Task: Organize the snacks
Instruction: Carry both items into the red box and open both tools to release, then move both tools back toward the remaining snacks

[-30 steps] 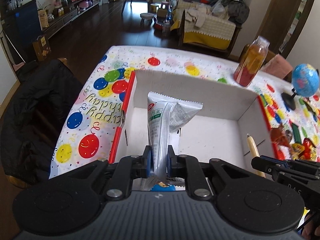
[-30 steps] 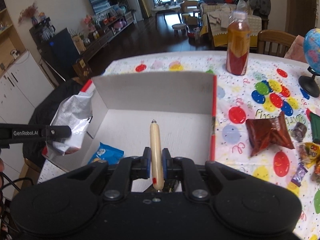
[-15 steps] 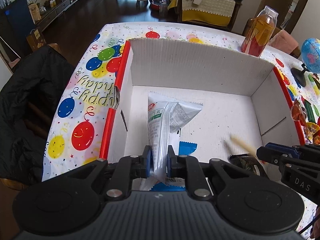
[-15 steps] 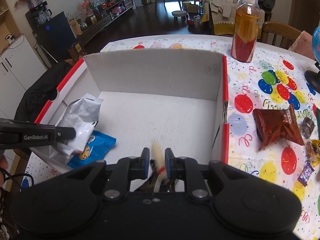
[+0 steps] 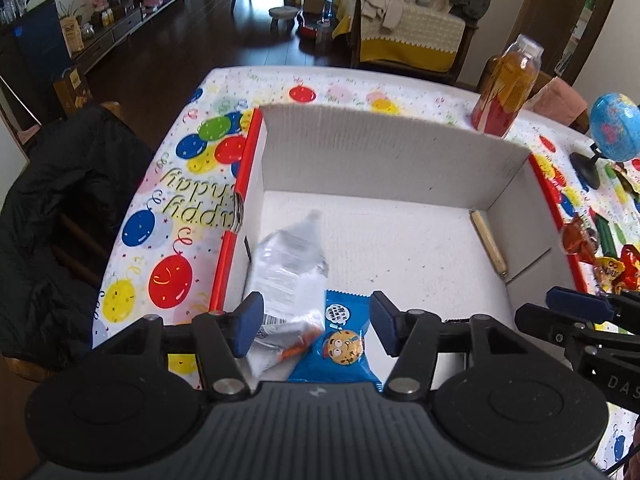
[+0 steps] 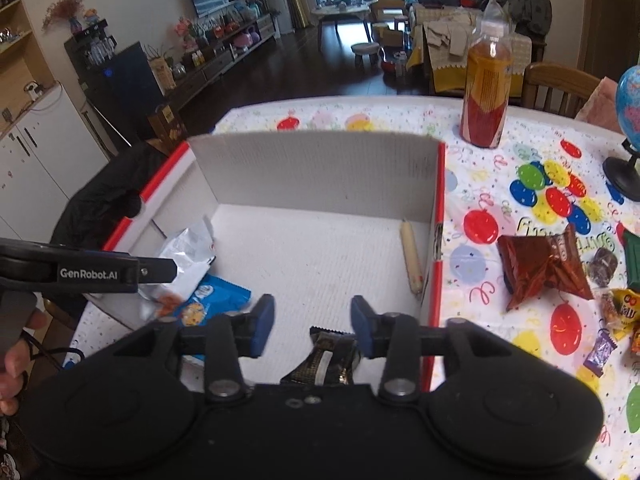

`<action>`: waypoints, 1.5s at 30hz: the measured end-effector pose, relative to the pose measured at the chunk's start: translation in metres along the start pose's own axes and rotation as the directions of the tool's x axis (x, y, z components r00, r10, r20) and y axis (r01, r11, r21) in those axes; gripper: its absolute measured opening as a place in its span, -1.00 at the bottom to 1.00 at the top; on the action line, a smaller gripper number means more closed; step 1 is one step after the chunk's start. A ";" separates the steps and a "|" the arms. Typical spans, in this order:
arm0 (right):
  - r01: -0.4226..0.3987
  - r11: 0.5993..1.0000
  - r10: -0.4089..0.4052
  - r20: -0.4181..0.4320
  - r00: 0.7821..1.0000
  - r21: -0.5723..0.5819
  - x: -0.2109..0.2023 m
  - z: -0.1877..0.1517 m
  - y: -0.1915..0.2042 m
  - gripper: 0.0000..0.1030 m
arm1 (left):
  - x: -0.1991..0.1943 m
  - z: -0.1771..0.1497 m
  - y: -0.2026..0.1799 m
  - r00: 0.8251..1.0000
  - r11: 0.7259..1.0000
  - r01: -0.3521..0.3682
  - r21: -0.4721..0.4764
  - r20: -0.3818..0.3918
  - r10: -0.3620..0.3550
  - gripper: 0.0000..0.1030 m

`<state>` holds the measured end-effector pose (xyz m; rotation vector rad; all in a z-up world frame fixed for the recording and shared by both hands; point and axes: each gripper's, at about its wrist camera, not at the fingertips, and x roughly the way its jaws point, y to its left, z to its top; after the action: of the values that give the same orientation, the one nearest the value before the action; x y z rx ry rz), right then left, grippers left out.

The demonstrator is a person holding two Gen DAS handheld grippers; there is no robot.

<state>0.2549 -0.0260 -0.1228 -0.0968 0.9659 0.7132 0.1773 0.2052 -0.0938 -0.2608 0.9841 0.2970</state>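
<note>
Both grippers are letting go over the white corrugated cardboard box [image 5: 384, 152] with red edges. Left gripper [image 5: 316, 322] jaws are opening, nothing pinched; the silvery crinkled snack bag [image 5: 288, 268] lies loose just ahead of them, overlapping the blue cookie packet [image 5: 340, 344]. Right gripper [image 6: 312, 326] jaws are opening too, empty, with the tan sausage stick [image 6: 412, 258] ahead to their right against the wall. Unsorted wrapped snacks, including a red foil pouch [image 6: 540, 260], wait beyond that wall, which likely must be cleared.

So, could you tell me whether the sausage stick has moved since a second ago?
Yes. The sausage stick has left the right gripper, whose fingers are opening, and now lies against the cardboard box's right wall.
</note>
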 end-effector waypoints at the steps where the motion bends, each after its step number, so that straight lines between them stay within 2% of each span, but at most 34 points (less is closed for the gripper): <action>1: -0.002 1.000 0.002 0.011 1.000 -0.002 -0.004 0.000 0.001 0.09 | -0.004 0.000 -0.001 1.000 1.000 0.001 0.001 0.009 -0.001 0.15; 2: -0.005 1.000 0.005 0.022 1.000 -0.005 -0.009 0.000 0.002 0.25 | -0.008 0.000 -0.002 1.000 1.000 0.005 -0.001 0.017 -0.005 0.20; 4: -0.004 1.000 0.005 0.046 0.999 -0.008 -0.019 -0.001 0.003 0.40 | -0.017 -0.001 -0.003 0.999 1.000 0.024 -0.010 0.032 -0.024 0.27; 6: -0.014 1.000 0.014 0.058 0.998 -0.007 -0.027 -0.001 0.004 0.42 | -0.026 -0.002 -0.006 0.998 0.999 0.033 -0.006 0.051 -0.033 0.28; 8: -0.018 1.000 0.018 0.075 0.997 -0.004 -0.036 -0.002 0.004 0.55 | -0.035 -0.003 -0.010 0.997 0.999 0.044 0.003 0.070 -0.044 0.31; 19: 0.000 0.999 -0.007 0.165 0.986 0.044 -0.084 -0.013 -0.008 0.91 | -0.078 -0.010 -0.040 0.980 0.992 0.112 0.055 0.157 -0.119 0.64; 28: 0.036 0.992 -0.062 0.220 0.973 0.120 -0.120 -0.031 -0.044 0.99 | -0.094 -0.017 -0.078 0.968 0.982 0.163 0.097 0.176 -0.178 0.80; 30: 0.051 0.990 -0.080 0.225 0.971 0.135 -0.127 -0.037 -0.056 0.99 | -0.095 -0.019 -0.088 0.962 0.977 0.190 0.101 0.178 -0.206 1.00; 35: 0.086 0.982 -0.127 0.248 0.961 0.167 -0.145 -0.052 -0.086 0.99 | -0.094 -0.023 -0.120 0.951 0.964 0.233 0.130 0.178 -0.254 1.00; 45: 0.236 0.952 -0.282 0.259 0.924 0.196 -0.169 -0.073 -0.157 0.99 | -0.073 -0.024 -0.198 0.949 0.956 0.247 0.158 0.160 -0.272 1.00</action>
<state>0.2346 -0.2614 -0.0703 0.0202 0.7134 0.3876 0.1923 0.0036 -0.0283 -0.2313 0.7762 0.0103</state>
